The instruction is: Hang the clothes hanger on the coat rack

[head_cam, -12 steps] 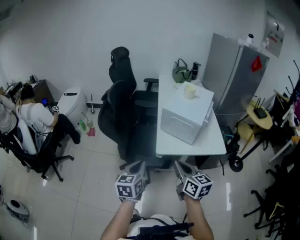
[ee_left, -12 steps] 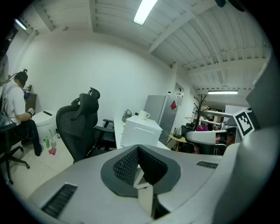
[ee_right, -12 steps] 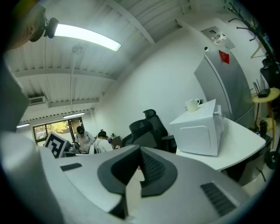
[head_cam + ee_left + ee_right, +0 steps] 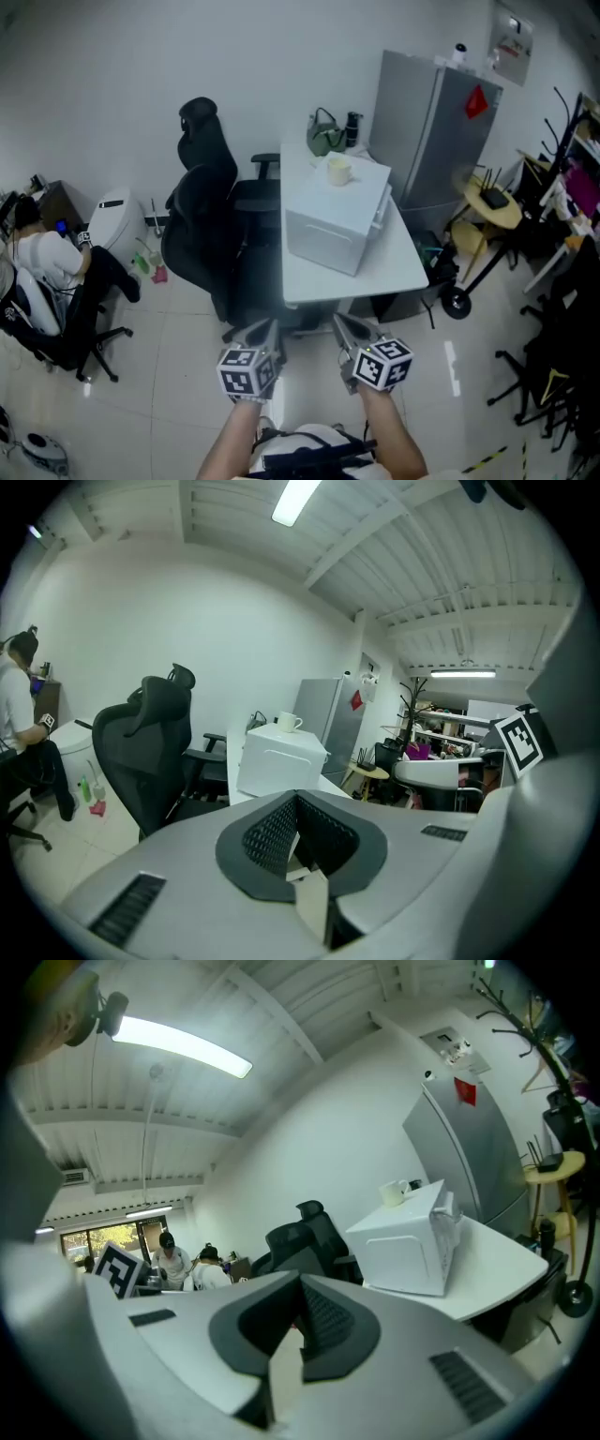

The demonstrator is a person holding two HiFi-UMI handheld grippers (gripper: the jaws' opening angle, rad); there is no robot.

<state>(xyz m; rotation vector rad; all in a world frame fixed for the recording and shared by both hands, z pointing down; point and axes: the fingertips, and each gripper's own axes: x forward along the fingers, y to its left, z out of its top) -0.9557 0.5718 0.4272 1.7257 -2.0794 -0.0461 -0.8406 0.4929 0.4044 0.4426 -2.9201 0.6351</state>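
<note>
Looking down in the head view, the left gripper (image 4: 272, 324) and right gripper (image 4: 339, 322) are held side by side low in the frame, just short of the white desk (image 4: 412, 267). Each carries a cube of black-and-white square markers; these are patterns, not text. The desk bears a white box appliance (image 4: 333, 230) with a cup (image 4: 337, 171) on top and a green bag (image 4: 323, 139) at its far end. A black office chair (image 4: 202, 225) stands to the left of the desk and a grey refrigerator (image 4: 431, 131) to its right, with a red tag (image 4: 477, 101) on the door. A wall notice (image 4: 511, 37) hangs above; its print is too small to read. The coat rack (image 4: 566, 114) stands at the far right, well apart from both grippers.

Left gripper view: the left gripper (image 4: 298, 799) has its jaws closed together, with nothing between them. The coat rack (image 4: 413, 688) rises beyond the refrigerator.

Right gripper view: the right gripper (image 4: 300, 1281) also has its jaws closed together and is empty. The coat rack (image 4: 514, 1009) branches at upper right.

The clothes hanger cannot be made out in any view.
</note>
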